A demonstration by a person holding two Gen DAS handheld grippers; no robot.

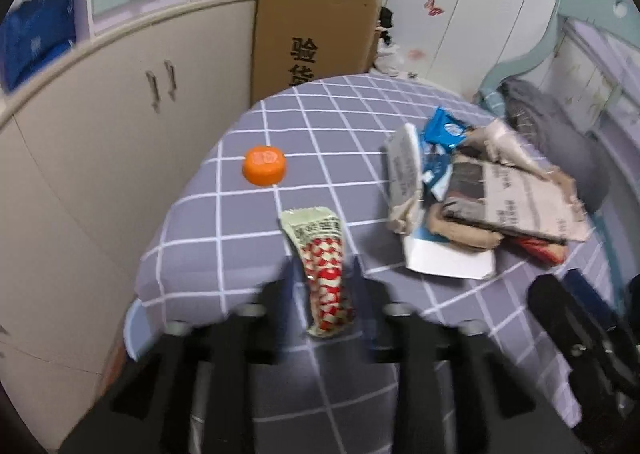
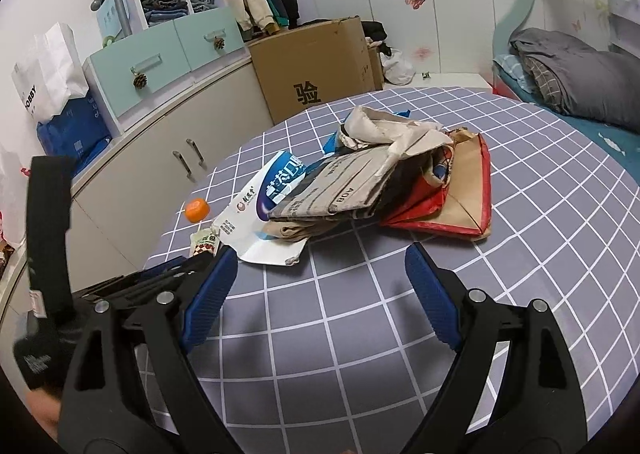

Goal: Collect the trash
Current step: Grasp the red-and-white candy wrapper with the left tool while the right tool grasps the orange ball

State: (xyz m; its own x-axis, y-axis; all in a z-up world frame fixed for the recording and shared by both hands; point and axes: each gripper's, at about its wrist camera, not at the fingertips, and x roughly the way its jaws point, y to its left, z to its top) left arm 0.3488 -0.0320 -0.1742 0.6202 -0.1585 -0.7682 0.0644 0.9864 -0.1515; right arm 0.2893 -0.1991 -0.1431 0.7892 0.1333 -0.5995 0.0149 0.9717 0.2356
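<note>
**Trash on the checked cloth: what we count**

We list one red-and-green wrapper (image 1: 326, 274), clamped between the jaws of our left gripper (image 1: 322, 274) at the near left edge of the table (image 1: 352, 110). An orange cap (image 1: 264, 165) sits further off, apart. A heap of papers and bags (image 2: 384, 182) lies mid-table. Our right gripper (image 2: 320, 274) hangs near it, jaws wide apart, holding nothing

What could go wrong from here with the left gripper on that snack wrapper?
The left gripper pinches the snack wrapper only at its narrow middle, so the limp ends may slip free when lifted. The orange cap sits near the table's edge and could roll off if bumped.
</note>
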